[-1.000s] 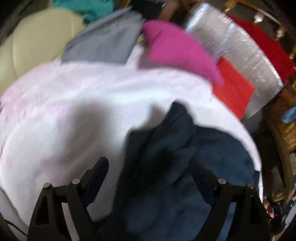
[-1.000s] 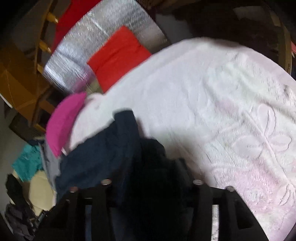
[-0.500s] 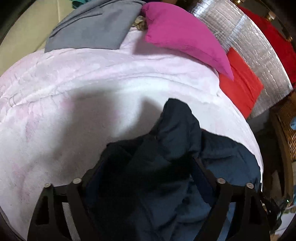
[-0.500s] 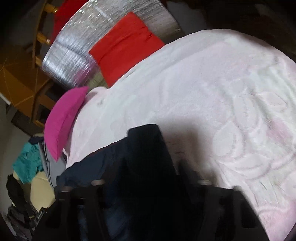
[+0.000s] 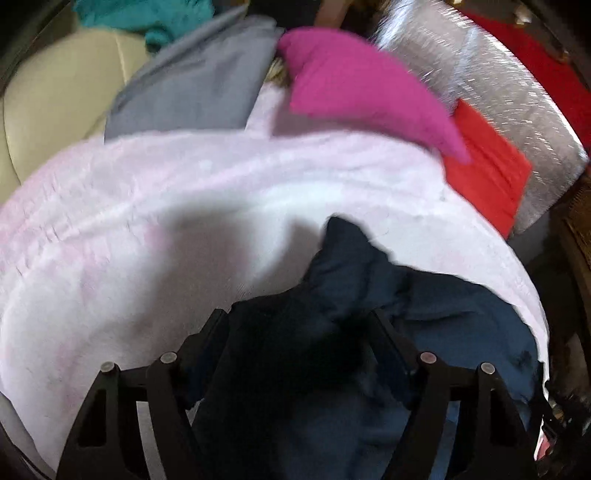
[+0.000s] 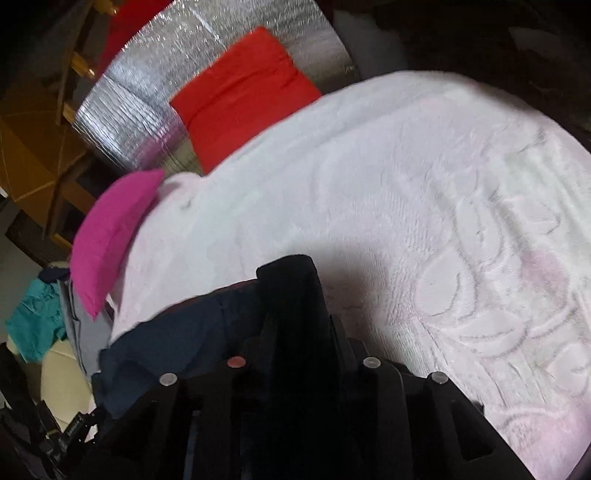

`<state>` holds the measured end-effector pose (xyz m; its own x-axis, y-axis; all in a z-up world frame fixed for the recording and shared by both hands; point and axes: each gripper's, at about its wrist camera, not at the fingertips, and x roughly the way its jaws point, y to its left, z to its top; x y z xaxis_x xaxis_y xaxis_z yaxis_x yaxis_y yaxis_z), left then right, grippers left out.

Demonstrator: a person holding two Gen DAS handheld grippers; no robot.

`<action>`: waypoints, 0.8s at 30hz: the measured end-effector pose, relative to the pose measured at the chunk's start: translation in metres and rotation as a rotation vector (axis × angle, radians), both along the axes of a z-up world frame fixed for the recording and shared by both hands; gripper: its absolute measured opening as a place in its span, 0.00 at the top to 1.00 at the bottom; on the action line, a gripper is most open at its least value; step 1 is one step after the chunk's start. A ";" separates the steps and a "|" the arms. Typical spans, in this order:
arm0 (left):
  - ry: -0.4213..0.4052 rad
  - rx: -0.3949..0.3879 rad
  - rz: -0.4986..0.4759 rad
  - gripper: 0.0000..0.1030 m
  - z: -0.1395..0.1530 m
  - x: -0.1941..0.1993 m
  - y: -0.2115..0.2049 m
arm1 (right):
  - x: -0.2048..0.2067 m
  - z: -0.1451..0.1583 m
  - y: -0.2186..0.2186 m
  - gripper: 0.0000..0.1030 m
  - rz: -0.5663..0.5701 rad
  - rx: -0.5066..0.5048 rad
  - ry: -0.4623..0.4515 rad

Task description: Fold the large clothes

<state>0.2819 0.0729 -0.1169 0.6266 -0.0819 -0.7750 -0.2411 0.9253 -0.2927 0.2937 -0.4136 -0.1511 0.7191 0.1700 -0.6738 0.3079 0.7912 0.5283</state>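
Note:
A dark navy garment [image 5: 369, 302] lies bunched on a pale pink embossed blanket [image 5: 184, 221]. My left gripper [image 5: 299, 332] stands wide apart over the garment's edge, with cloth lying between its fingers [image 5: 207, 332]. In the right wrist view the same navy garment [image 6: 177, 332] rises in a fold between the fingers, and my right gripper [image 6: 295, 332] is shut on it. The blanket [image 6: 406, 184] spreads to the right. Both grippers' fingertips are partly hidden by dark cloth.
A magenta cushion [image 5: 362, 92], a grey garment [image 5: 199, 81] and a teal cloth [image 5: 147, 18] lie at the blanket's far side. A red cushion [image 5: 487, 181] rests on a silver foil mat [image 5: 517, 92]. A cream seat [image 5: 55, 96] is at the left.
The left gripper has come down over the navy garment, which now lies between its fingers. The right gripper has drawn the garment up into a tighter fold.

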 end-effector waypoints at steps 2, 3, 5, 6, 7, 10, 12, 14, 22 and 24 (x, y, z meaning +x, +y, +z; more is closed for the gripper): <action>-0.072 0.039 -0.027 0.25 0.019 -0.017 -0.010 | -0.016 0.010 0.001 0.33 -0.021 0.000 -0.047; -0.102 0.072 -0.044 0.24 0.027 -0.026 -0.016 | -0.023 0.016 0.003 0.33 -0.024 -0.012 -0.070; -0.140 0.134 -0.087 0.23 0.037 -0.042 -0.028 | -0.044 0.029 0.011 0.33 0.007 -0.047 -0.105; -0.149 0.164 -0.113 0.22 0.041 -0.051 -0.036 | -0.052 0.032 0.015 0.33 0.025 -0.057 -0.117; -0.152 0.186 -0.136 0.21 0.043 -0.059 -0.042 | -0.059 0.035 0.020 0.35 0.035 -0.066 -0.123; -0.135 0.226 -0.193 0.21 0.038 -0.079 -0.056 | -0.083 0.039 0.034 0.47 0.091 -0.100 -0.126; -0.124 0.239 -0.221 0.21 0.034 -0.094 -0.061 | -0.100 0.038 0.043 0.50 0.119 -0.106 -0.122; -0.114 0.257 -0.243 0.21 0.029 -0.108 -0.068 | -0.116 0.032 0.053 0.50 0.149 -0.111 -0.096; -0.070 0.316 -0.320 0.21 0.006 -0.139 -0.091 | -0.141 -0.005 0.067 0.50 0.191 -0.134 0.037; -0.074 0.308 -0.315 0.21 0.003 -0.141 -0.090 | -0.138 -0.009 0.068 0.51 0.195 -0.146 0.047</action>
